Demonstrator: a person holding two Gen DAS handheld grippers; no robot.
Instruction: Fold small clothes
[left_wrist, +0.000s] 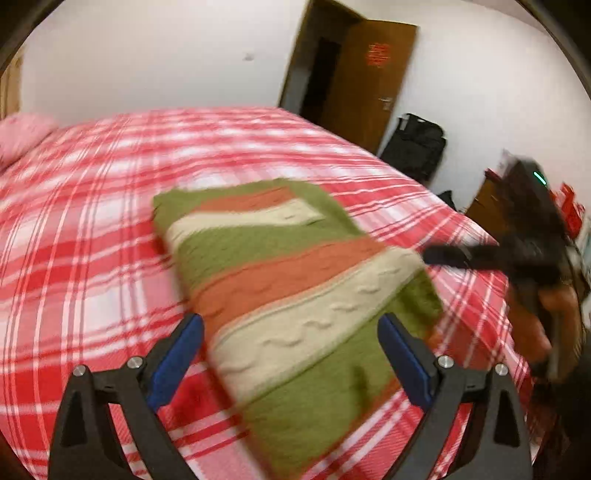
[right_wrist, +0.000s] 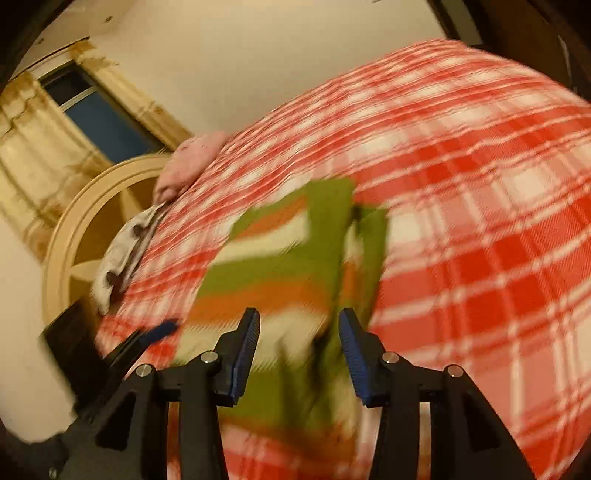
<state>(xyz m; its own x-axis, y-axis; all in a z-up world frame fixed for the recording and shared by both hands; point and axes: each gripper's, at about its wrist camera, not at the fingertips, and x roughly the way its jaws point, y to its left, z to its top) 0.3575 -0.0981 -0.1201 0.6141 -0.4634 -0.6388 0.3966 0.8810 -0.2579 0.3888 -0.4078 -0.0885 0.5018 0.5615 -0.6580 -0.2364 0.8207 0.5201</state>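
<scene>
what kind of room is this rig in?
Most likely a home bedroom. A bed with a red plaid cover fills both views, with a pink pillow at its head. There is also a wooden door and a curtained window. A striped knit sweater lies on the bed.

We see a wide bed covered by a red-and-white plaid cotton blanket, which fills most of both views. A pink pillow lies at its far corner. Behind the bed stands a plain white wall, and in it a dark brown wooden door hangs open, a red paper decoration on its panel. A black bag leans against the wall beside the door. From the right wrist camera we see a cream curved wooden headboard, beige patterned curtains, and a dark window between them. The light is warm and indoor.
</scene>
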